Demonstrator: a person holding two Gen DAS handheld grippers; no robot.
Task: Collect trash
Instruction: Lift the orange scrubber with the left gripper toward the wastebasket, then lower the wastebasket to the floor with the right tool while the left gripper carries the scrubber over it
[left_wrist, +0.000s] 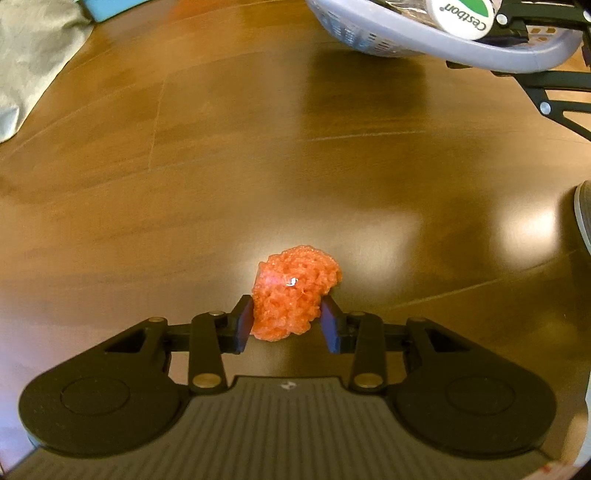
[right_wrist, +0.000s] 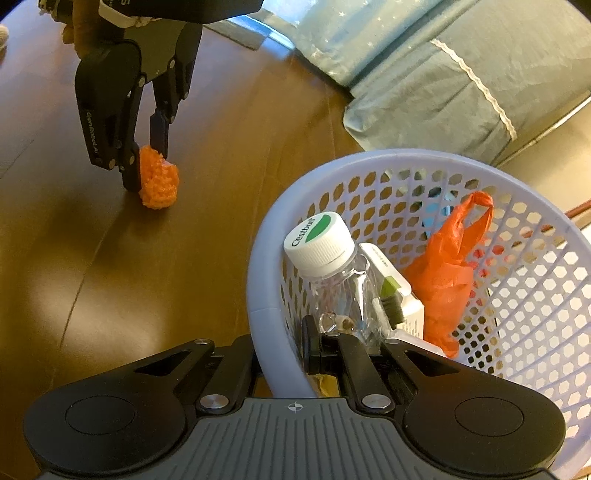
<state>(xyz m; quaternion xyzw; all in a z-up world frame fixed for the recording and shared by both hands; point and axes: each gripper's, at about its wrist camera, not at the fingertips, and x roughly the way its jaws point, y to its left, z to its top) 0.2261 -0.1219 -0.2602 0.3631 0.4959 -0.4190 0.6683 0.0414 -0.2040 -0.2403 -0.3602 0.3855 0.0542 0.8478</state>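
Note:
A crumpled orange foam net sits between the blue pads of my left gripper, which is shut on it just above the wooden floor. The right wrist view shows the same net hanging from the left gripper at the upper left. My right gripper is shut on the near rim of a pale lilac mesh basket. Inside the basket lie a clear bottle with a white cap, a white carton and an orange plastic bag. In the left wrist view the basket hangs at the top right.
A bed with a blue-green cover stands behind the basket. A pale cloth hangs at the far left. A grey shoe edge shows at the right. Brown wooden floor lies between the net and the basket.

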